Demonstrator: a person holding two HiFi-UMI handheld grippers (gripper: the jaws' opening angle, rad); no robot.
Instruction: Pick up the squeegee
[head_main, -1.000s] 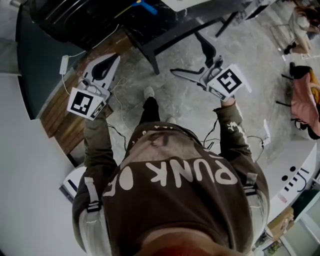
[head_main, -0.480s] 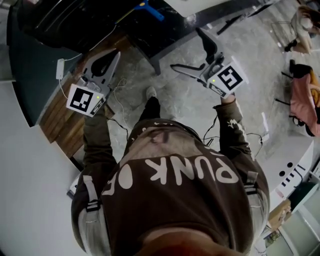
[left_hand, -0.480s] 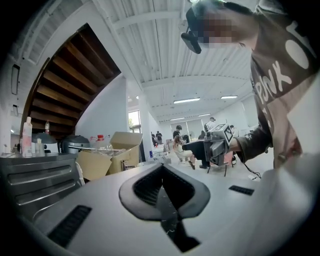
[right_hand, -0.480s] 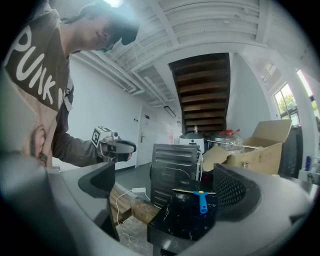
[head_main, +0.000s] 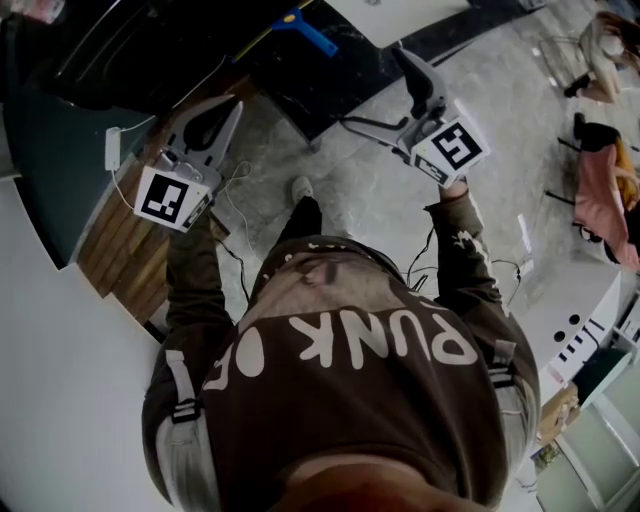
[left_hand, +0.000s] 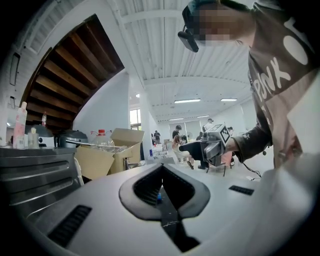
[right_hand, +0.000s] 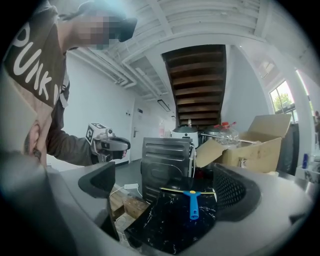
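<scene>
Squeegee (right_hand: 193, 201) beyond right gripper's (right_hand: 167, 192) parted jaws

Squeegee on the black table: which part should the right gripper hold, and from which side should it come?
Probably the blue handle, near its middle. The squeegee lies flat on the table, handle pointing toward the open right gripper, thin blade crosswise at the far end. Come from the handle's end, one jaw on each long side.

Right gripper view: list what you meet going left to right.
Person → left hand-held gripper → squeegee → cardboard box
</scene>
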